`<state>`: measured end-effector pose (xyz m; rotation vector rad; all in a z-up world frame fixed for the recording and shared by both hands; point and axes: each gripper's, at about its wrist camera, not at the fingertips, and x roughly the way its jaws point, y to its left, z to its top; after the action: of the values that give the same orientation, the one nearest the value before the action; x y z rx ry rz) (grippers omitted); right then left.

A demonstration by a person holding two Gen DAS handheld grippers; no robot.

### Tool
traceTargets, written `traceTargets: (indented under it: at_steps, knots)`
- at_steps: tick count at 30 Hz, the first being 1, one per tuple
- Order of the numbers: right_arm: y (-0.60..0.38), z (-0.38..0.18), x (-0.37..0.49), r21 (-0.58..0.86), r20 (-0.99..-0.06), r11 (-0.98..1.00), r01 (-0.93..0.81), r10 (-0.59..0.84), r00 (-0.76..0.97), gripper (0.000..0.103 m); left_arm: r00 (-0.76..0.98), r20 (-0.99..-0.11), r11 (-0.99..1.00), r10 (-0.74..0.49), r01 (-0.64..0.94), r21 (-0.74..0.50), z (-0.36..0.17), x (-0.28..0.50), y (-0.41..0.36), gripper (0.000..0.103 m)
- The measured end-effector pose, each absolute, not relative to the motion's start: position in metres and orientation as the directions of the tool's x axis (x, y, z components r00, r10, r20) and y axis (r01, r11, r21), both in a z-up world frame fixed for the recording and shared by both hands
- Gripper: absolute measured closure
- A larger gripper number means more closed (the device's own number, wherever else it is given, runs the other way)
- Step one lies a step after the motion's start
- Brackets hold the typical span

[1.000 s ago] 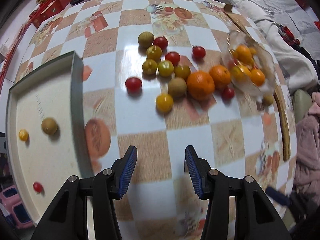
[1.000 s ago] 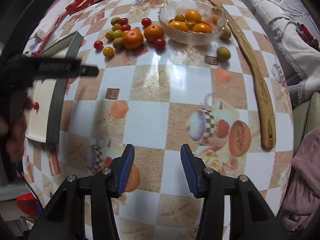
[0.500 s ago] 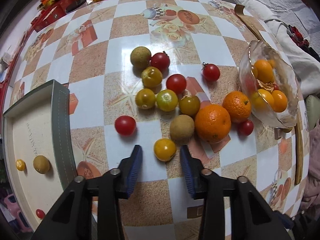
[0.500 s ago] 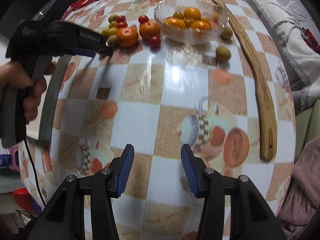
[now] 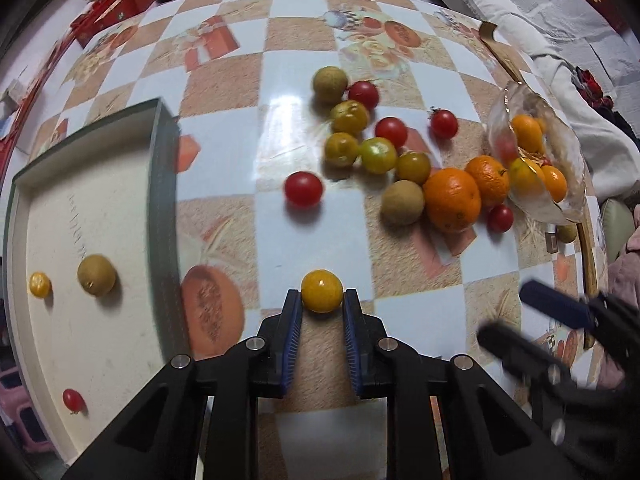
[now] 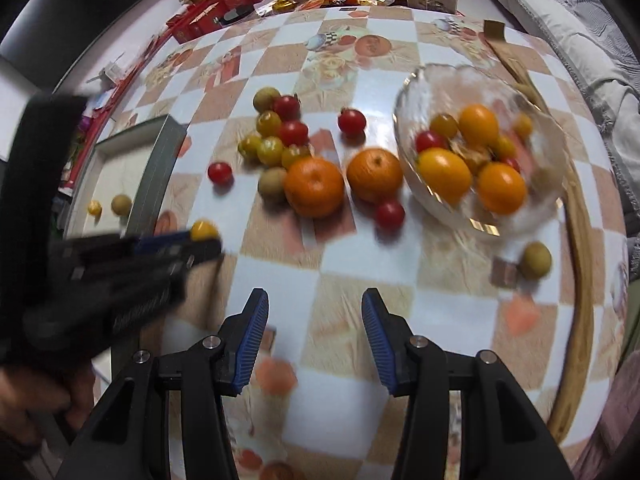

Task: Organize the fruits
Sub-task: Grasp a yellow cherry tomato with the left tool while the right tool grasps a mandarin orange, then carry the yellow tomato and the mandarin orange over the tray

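My left tool (image 5: 321, 307) pinches a yellow tomato (image 5: 321, 291); my right tool (image 6: 315, 328) gapes wide, holding nothing, bowl (image 6: 532, 216) at one o'clock.

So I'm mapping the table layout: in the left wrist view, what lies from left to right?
Tray → yellow cherry tomato in the left gripper → large orange → glass bowl.

The bench (image 5: 304, 40), covered in a checkered fruit-print cloth, carries a grey-rimmed tray (image 5: 162, 184), a glass bowl (image 6: 408, 92), two oranges (image 6: 315, 187), loose cherry tomatoes (image 5: 303, 189) and a wooden strip (image 6: 580, 240).
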<state>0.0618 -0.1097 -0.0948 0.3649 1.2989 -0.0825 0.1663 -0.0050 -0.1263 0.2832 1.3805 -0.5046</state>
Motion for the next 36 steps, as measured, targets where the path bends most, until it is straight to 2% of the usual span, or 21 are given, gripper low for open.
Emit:
traceTargets:
  at_steps: [8,20,21,22,36]
  knots:
    - [-0.113,-0.111,0.108,0.188,-0.958,0.941,0.282,0.112,0.264,0.050,0.080,-0.977,0.866,-0.195,0.481,-0.134,-0.123,0.157,0.023,0.081]
    - [-0.108,-0.122,0.128,0.181,-0.959,0.932,0.314,0.097,0.267,0.051,0.056,-0.977,0.860,-0.206,0.486,-0.154,-0.116,0.148,0.048,0.081]
    - [-0.108,-0.122,0.128,0.184,-0.958,0.931,0.314,0.099,0.268,0.054,0.056,-0.977,0.860,-0.206,0.487,-0.154,-0.116,0.148,0.049,0.081]
    - [-0.108,-0.122,0.129,0.186,-0.958,0.933,0.307,0.103,0.266,0.061,0.055,-0.977,0.859,-0.205,0.489,-0.153,-0.116,0.147,0.049,0.081]
    - [-0.098,-0.111,0.083,0.166,-0.967,0.954,0.249,0.109,0.229,0.061,0.052,-0.981,0.851,-0.186,0.508,-0.134,-0.114,0.126,0.047,0.081]
